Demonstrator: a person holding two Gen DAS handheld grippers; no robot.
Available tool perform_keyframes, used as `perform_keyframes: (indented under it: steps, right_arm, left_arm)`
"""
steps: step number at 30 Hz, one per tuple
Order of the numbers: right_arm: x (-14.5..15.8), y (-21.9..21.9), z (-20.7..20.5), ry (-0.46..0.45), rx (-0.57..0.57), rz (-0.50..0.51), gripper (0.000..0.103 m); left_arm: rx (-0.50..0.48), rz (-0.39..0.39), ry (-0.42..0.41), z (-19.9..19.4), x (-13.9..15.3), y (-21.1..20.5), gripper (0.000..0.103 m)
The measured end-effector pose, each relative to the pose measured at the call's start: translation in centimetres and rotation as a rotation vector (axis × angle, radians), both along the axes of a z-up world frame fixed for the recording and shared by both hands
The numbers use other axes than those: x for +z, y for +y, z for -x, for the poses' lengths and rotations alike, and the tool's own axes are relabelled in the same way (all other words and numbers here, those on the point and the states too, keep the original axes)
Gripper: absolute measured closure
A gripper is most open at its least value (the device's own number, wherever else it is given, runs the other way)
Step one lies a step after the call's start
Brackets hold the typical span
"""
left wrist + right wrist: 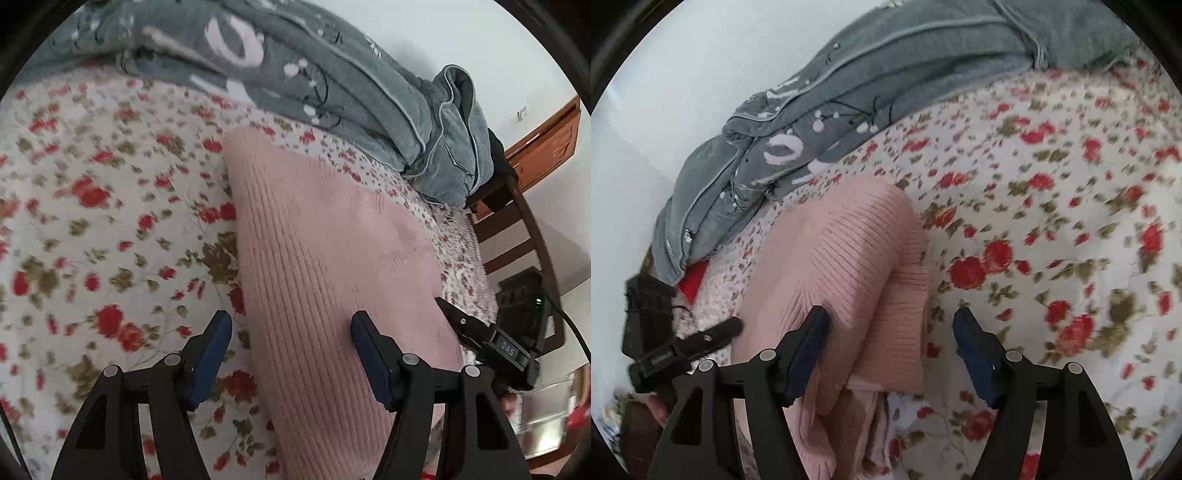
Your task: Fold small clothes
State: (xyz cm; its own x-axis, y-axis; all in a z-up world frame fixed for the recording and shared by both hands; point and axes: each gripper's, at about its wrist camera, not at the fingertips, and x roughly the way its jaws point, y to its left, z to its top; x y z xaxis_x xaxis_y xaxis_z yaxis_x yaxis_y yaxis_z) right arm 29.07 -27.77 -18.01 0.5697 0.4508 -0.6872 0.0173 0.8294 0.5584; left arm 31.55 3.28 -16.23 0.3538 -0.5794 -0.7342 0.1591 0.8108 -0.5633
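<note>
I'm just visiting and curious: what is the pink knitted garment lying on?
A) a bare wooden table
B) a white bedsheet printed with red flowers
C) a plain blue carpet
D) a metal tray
B: the pink knitted garment rests flat on the white bedsheet with red flowers, which shows around it in both wrist views.

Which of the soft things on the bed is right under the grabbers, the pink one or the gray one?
The pink ribbed sweater. It lies on the flowery sheet just below both open grippers, while the gray blanket is bunched up farther back.
</note>
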Motion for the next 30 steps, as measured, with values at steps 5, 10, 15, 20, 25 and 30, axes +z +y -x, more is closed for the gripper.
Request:
perform_keyframes:
  steps: [5, 10, 15, 20, 25, 30]
  right_arm:
    - [-1.3, -0.4, -1.7, 0.04, 0.0, -0.107, 0.03]
    - [-1.4, 0.8, -3.2, 0.049, 0.022, -0.078, 0.03]
    - [-1.7, 1.5, -3.8, 0.043, 0.039, -0.077, 0.035]
    - [-0.8, 2.3, -3.4, 0.008, 0.066, -0.104, 0.068]
    - [2.0, 4.2, -2.0, -0.044, 0.053, 0.002, 0.074]
    - [4.5, 7.6, -1.1, -0.09, 0.089, -0.021, 0.075]
  left_arm:
    - [-0.016, 0.101, 0.061, -1.3, -1.8, 0.1, 0.035]
    - [-0.027, 0.128, 0.082, -2.4, -2.7, -0.6, 0.037]
    - [-0.009, 0.117, 0.08, -2.6, -2.6, -0.8, 0.048]
    - [-0.004, 0.078, 0.04, -2.2, -1.1, -0.7, 0.062]
    - [0.008, 0.093, 0.026, -1.7, 0.8, 0.6, 0.064]
    - [0.038, 0.088, -0.023, -0.6, 3.4, 4.7, 0.064]
